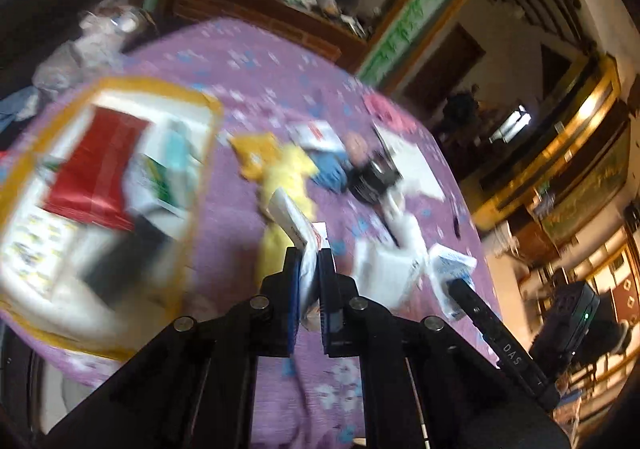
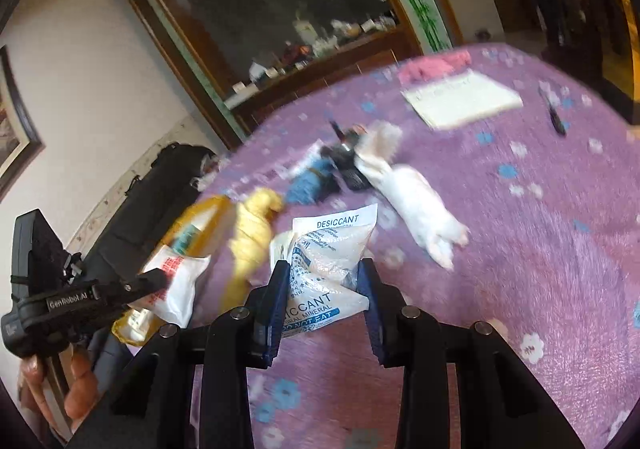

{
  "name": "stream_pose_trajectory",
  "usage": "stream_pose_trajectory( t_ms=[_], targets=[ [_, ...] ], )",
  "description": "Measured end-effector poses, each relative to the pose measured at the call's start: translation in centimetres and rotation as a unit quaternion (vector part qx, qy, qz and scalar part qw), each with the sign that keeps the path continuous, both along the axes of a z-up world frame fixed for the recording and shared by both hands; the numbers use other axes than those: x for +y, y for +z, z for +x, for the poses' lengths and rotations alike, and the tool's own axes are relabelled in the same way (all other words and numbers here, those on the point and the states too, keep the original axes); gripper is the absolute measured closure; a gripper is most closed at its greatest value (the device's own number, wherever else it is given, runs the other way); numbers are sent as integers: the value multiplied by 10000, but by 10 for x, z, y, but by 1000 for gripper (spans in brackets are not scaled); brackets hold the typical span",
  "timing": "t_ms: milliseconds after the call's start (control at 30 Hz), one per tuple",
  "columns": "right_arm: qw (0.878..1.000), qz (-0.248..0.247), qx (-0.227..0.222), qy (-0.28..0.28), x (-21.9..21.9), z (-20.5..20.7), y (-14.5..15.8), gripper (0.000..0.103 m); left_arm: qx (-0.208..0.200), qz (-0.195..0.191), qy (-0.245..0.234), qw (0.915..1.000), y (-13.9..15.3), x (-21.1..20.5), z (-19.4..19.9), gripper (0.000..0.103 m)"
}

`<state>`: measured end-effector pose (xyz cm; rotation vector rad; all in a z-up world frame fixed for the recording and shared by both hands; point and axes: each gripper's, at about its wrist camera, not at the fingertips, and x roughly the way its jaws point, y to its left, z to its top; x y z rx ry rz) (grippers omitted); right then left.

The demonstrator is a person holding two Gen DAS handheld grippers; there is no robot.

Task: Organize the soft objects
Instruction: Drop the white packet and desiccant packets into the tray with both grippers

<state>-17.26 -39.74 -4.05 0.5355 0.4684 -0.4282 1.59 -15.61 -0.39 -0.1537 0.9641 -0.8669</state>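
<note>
the left gripper (image 1: 309, 261) is pinched nearly flat on a thin white packet (image 1: 296, 223) with red print, which stands up between the blue pads and leans away over the purple flowered bedspread (image 1: 280, 73). in the right wrist view that same gripper (image 2: 160, 281) shows at the left edge, the packet (image 2: 176, 285) hanging from its tip just beside the yellow-rimmed box (image 2: 200, 217).

the right gripper (image 2: 324, 269) is partly closed on a desiccant sachet (image 2: 332, 249), a crinkled white pouch with blue lettering; the pads press its two sides and it bulges up and forward between them.

the relation that matters is box to hand. in the left wrist view the box (image 1: 208, 105), already holding a red pack and other printed packets, lies to the left of the left gripper and below it, its long side running away from the camera. the left hand is clearly the nearer one; the right gripper sits further off, with the yellow plush (image 2: 252, 233) lying between it and the box.

my reading is that the left packet goes in next, by swinging left over the rim and letting go. the sachet would then have to cross over the yellow plush. a white plush (image 2: 412, 197), a blue knitted thing (image 2: 312, 185) and a pink cloth (image 2: 436, 65) lie loose on the bed further away.
</note>
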Motion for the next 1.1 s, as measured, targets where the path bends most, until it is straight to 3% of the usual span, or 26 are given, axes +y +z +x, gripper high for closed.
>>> stream_pose_trajectory(
  t_ms=[100, 267, 367, 500, 633, 733, 900, 1000, 1033, 1067, 1100],
  targets=[
    [9997, -49, 159, -196, -1, 6, 2, 69, -33, -65, 344, 9994, 3, 30, 17, 97],
    [9928, -329, 441, -1063, -8, 5, 5, 69, 130, -68, 819, 9965, -8, 73, 43, 97],
    [9944, -122, 288, -1006, -7, 6, 9, 69, 227, -67, 942, 9953, -17, 89, 56, 97],
    [9999, 33, -157, -42, 23, 29, 22, 69, 346, -24, 955, 9948, -28, 98, 68, 97],
    [9895, 353, -384, 1347, 72, 82, 28, 69, 351, 128, 924, 9950, -34, 100, 71, 97],
    [9753, 344, -199, 2175, 110, 130, 28, 69, 378, 210, 988, 9942, -41, 105, 74, 97],
    [9595, 167, 457, 2774, 158, 197, 7, 66, 196, 594, 1024, 9928, -48, 105, 70, 94],
    [9585, 251, 694, 2754, 161, 207, -5, 63, -70, 921, 1302, 9872, -46, 109, 66, 72],
    [9576, 341, 641, 2788, 157, 208, -1, 60, -95, 882, 1334, 9871, -45, 112, 65, 53],
    [9561, 436, 531, 2847, 154, 202, 1, 58, -132, 808, 1365, 9873, -42, 115, 63, 44],
    [9573, 465, 409, 2824, 148, 193, 5, 52, -202, 746, 1402, 9871, -39, 118, 61, 43]
  ],
)
